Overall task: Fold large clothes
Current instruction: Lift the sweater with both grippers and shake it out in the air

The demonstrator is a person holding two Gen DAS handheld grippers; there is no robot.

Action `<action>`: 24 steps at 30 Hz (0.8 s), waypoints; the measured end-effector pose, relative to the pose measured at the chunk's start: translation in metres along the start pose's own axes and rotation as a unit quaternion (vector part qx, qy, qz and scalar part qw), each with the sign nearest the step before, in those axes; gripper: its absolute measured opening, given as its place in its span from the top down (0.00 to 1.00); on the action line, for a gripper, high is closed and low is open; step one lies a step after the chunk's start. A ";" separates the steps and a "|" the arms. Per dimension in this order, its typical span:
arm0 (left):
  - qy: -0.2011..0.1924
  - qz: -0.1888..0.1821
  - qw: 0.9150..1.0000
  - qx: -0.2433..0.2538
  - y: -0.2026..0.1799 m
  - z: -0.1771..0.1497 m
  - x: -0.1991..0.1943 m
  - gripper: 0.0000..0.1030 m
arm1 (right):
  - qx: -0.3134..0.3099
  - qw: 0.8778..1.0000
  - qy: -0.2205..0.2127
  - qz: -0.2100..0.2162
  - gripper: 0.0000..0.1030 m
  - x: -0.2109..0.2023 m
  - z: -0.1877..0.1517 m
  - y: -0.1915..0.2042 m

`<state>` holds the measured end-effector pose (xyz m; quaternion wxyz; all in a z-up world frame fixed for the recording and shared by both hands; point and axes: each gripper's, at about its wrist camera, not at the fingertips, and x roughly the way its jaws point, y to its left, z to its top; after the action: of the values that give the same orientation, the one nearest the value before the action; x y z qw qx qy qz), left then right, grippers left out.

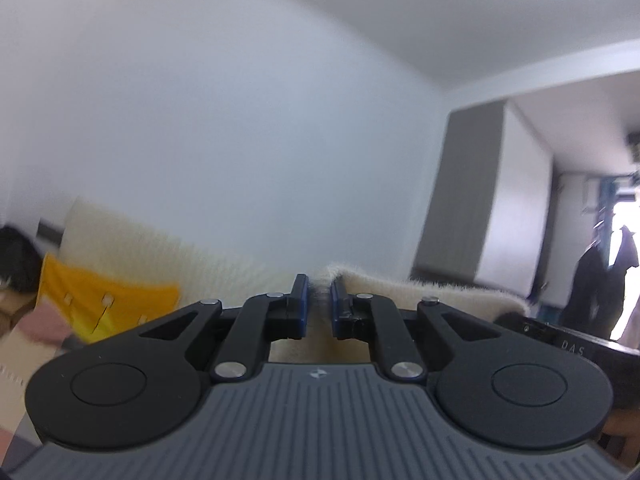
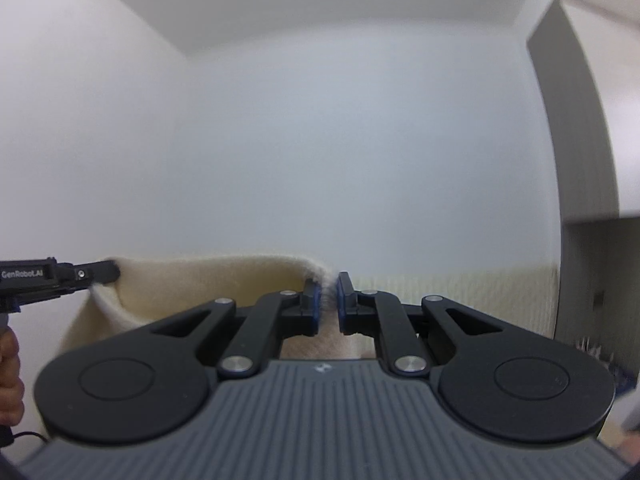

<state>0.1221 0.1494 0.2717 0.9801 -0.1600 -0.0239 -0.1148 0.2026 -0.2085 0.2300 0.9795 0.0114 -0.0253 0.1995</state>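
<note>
In the left wrist view, the left tool (image 1: 319,304) is seen nearly closed, with the fuzzy cream garment (image 1: 440,296) pinched by its edge between the pads and lifted level before a white wall.

In the right wrist view, the right tool (image 2: 328,300) is likewise clamped on the garment's edge (image 2: 208,280), which is stretched across to the left tool (image 2: 100,272).

The lift-and-spread step appears to be in hand; next, the edge would need to be kept taut and laid down evenly.

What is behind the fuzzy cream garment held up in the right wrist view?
Behind the cream garment, pinched by the right gripper and left gripper, stands a plain white wall. Anything lower down is covered by the fabric.
</note>
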 end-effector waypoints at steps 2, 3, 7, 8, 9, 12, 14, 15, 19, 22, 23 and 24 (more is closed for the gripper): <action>0.025 0.015 1.000 -0.007 0.025 -0.023 0.035 0.87 | 0.012 0.999 0.032 -0.004 0.89 0.046 -0.026 -0.006; 0.036 0.022 0.999 -0.012 0.038 -0.034 0.053 0.87 | 0.018 0.999 0.047 -0.006 0.89 0.071 -0.041 -0.010; 0.082 0.051 0.995 -0.036 0.099 -0.087 0.136 0.87 | 0.023 0.994 0.107 -0.022 0.89 0.181 -0.113 -0.026; 0.094 0.060 0.993 -0.039 0.114 -0.103 0.158 0.87 | 0.026 0.992 0.119 -0.022 0.89 0.211 -0.132 -0.031; 0.105 0.069 0.991 -0.044 0.131 -0.121 0.182 0.88 | 0.031 0.991 0.129 -0.021 0.89 0.236 -0.146 -0.038; 0.129 0.090 0.986 -0.057 0.186 -0.172 0.251 0.88 | 0.061 0.985 0.163 -0.021 0.89 0.317 -0.206 -0.060; 0.150 0.104 0.981 -0.062 0.220 -0.209 0.294 0.88 | 0.079 0.980 0.183 -0.028 0.89 0.362 -0.245 -0.069; 0.161 0.109 0.979 -0.066 0.236 -0.231 0.316 0.88 | 0.083 0.977 0.193 -0.032 0.89 0.381 -0.263 -0.069; 0.203 0.126 0.967 -0.084 0.301 -0.307 0.387 0.88 | 0.095 0.965 0.239 -0.046 0.89 0.436 -0.339 -0.058; 0.235 0.137 0.958 -0.092 0.340 -0.363 0.430 0.88 | 0.081 0.958 0.268 -0.051 0.89 0.461 -0.377 -0.042; 0.245 0.140 0.955 -0.097 0.354 -0.384 0.444 0.88 | 0.078 0.956 0.277 -0.053 0.89 0.462 -0.388 -0.032; 0.257 0.144 0.950 -0.102 0.372 -0.404 0.460 0.88 | 0.080 0.954 0.285 -0.053 0.89 0.456 -0.392 -0.027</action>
<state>0.6596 0.2633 -0.1877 0.9375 -0.2261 0.2643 -0.0112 0.6502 -0.0420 -0.1374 0.9511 0.0341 0.2713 0.1437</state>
